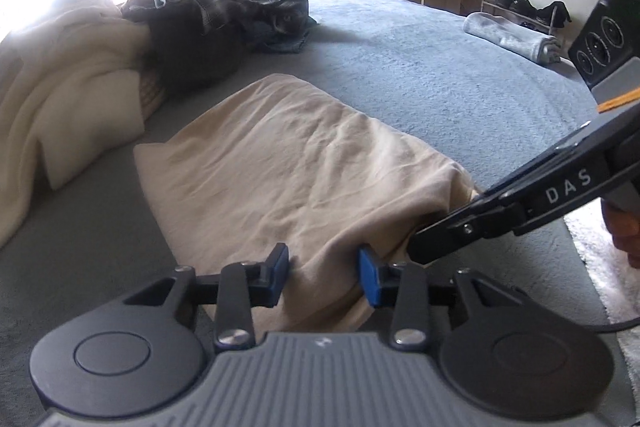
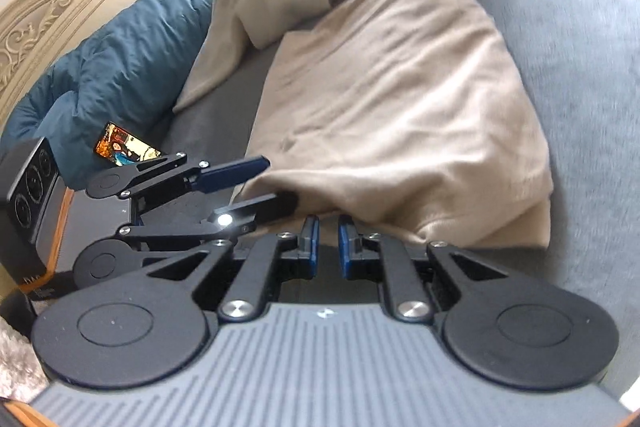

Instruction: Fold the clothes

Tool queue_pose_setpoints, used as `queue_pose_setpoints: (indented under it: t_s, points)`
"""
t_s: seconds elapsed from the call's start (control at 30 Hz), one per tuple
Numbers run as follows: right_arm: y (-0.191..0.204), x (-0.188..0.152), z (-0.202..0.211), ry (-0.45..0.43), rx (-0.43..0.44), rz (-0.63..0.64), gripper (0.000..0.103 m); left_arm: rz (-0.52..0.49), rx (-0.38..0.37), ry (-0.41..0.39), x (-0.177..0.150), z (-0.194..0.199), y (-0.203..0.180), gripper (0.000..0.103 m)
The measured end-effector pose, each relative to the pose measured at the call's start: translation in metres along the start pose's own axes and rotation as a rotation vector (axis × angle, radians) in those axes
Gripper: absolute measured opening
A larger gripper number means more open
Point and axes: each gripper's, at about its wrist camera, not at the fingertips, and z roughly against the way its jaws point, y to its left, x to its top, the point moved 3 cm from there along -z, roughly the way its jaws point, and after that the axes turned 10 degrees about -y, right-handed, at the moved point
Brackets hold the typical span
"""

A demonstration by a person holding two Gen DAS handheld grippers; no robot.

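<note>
Softly creased beige garment (image 1: pixel 288 163) on grey fleecy bedcover (image 1: pixel 420 67), left gripper (image 1: pixel 323 273) spread astride hem, right gripper (image 2: pixel 329 241) seemingly nearly closed, empty.

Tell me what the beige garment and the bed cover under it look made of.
Beige garment: soft matte knit, probably cotton jersey, judging by its fine limp creases. Grey-blue bed cover: fuzzy, napped, fleece-like pile without sheen; the exact fibre cannot be told.

Left hand-held gripper (image 1: pixel 323 273) tilted down, jaws apart; right hand-held gripper (image 2: pixel 328 241) beside it, jaws nearly closed.
</note>
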Motion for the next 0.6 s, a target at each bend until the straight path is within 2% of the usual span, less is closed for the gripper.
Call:
queue_pose_setpoints:
  t_s: [0.07, 0.17, 0.23, 0.3, 0.43, 0.57, 0.6]
  points:
    - [0.0, 0.003, 0.0, -0.006, -0.008, 0.02, 0.01, -0.007, -0.016, 0.016, -0.001, -0.001, -0.001, 0.045]
    - [0.0, 0.003, 0.002, -0.017, -0.013, 0.041, 0.01, -0.029, -0.02, 0.027, -0.002, -0.001, -0.004, 0.046]
    - [0.001, 0.003, 0.0, -0.023, -0.02, 0.067, 0.01, -0.025, -0.01, 0.032, -0.001, -0.002, -0.003, 0.045]
    - [0.004, 0.001, -0.004, -0.024, -0.028, 0.095, 0.01, -0.012, 0.008, 0.037, -0.001, -0.004, -0.001, 0.038]
    - [0.011, -0.001, -0.004, -0.037, -0.027, 0.152, 0.01, 0.005, 0.017, 0.036, 0.0, -0.003, 0.001, 0.035]
    - [0.02, -0.003, 0.0, -0.046, -0.027, 0.233, 0.011, 0.048, 0.047, 0.033, -0.002, 0.012, 0.01, 0.05]
    - [0.023, -0.004, 0.001, -0.04, -0.02, 0.257, 0.011, 0.061, 0.062, 0.028, -0.004, 0.018, 0.015, 0.051]
